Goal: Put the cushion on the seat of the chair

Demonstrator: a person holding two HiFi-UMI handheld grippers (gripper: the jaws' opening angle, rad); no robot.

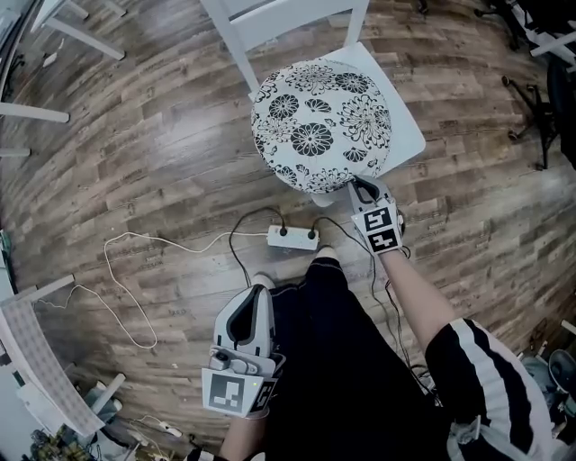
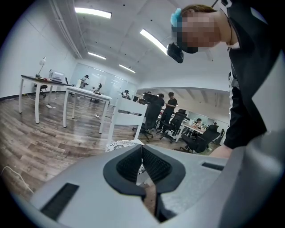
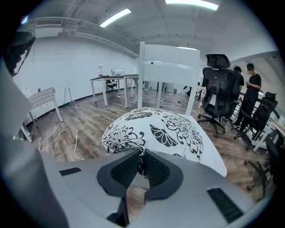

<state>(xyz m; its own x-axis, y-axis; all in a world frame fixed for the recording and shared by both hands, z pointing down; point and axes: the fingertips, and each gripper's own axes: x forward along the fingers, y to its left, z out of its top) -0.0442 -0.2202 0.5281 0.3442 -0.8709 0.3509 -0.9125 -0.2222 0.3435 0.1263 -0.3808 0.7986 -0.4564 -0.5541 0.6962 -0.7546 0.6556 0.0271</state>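
The cushion [image 1: 319, 126] lies over the seat of the white chair [image 1: 409, 137], patterned face up. It covers most of the seat and bulges past the seat's near and left edges, so bare seat shows only along the far right corner. The right gripper [image 1: 362, 193] is narrowed down onto the cushion's near rim, with a fold of the floral fabric pinched between its pads. Gripping at the rim makes sense, since the rim is the only part thin enough for the jaws, and it lets the person steer the cushion from the front of the chair. Whether the cushion's full weight already rests on the seat is hard to judge from these angles. It looks seated but off-centre toward the person.

The left gripper [image 1: 259, 290] hangs low beside the person's leg, above the floor near a power strip [image 1: 292, 238]. Its jaws are together with nothing between them, which keeps it out of the way.

The cushion is round, so it has no real long axis. Its flat plane runs level with the seat and its domed top faces upward. The pinched edge points away from the backrest [image 1: 270, 13].
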